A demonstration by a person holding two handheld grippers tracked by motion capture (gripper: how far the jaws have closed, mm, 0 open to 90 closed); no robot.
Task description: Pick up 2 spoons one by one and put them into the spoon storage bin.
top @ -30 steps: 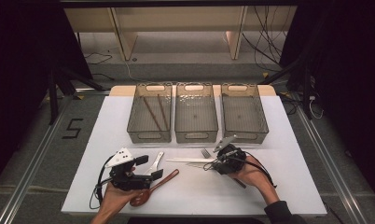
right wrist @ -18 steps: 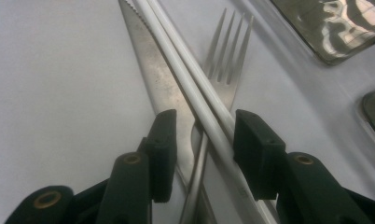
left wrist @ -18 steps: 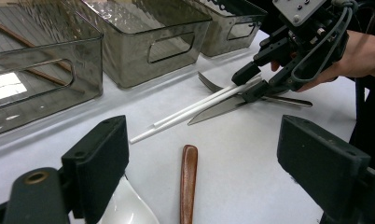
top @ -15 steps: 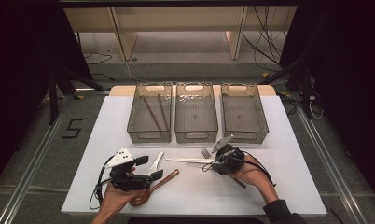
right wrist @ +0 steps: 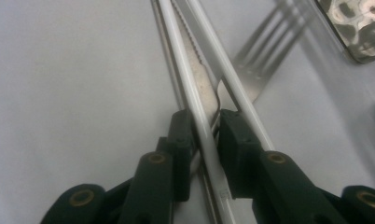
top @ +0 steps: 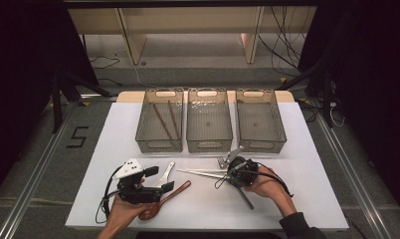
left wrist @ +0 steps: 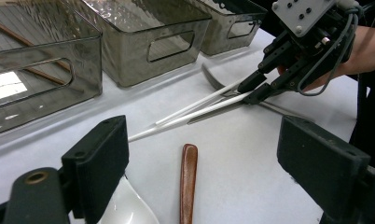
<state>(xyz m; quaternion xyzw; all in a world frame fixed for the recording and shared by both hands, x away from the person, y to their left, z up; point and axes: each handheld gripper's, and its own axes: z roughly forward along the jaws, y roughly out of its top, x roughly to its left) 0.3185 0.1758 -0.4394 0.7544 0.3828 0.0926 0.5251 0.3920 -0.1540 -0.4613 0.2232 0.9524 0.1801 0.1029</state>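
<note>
From above, the right claw sits low on the white surface just in front of the three smoky bins, its jaws having just been closing around a pair of white chopsticks that lie with their long axis running leftward from it, toward the left claw. The right hand is plainly the nearer one; the left claw rests apart, spread wide over a white spoon and a brown spoon. The left bin already has brown chopsticks in it. Along the left claw's own jaws, which stand wide with nothing between them, the brown spoon's handle points straight ahead, and beyond it the white chopsticks stretch diagonally up to the right claw, which nips them at their far end, with a metal knife lying beneath. From the right claw itself, the jaws are narrow with one white chopstick pinched between the pads, while the second chopstick crosses over the right-hand jaw rather than inside it; a fork and the serrated knife lie underneath. I would judge the lift will turn on gathering both sticks, since they fan apart ahead of the grip.
</note>
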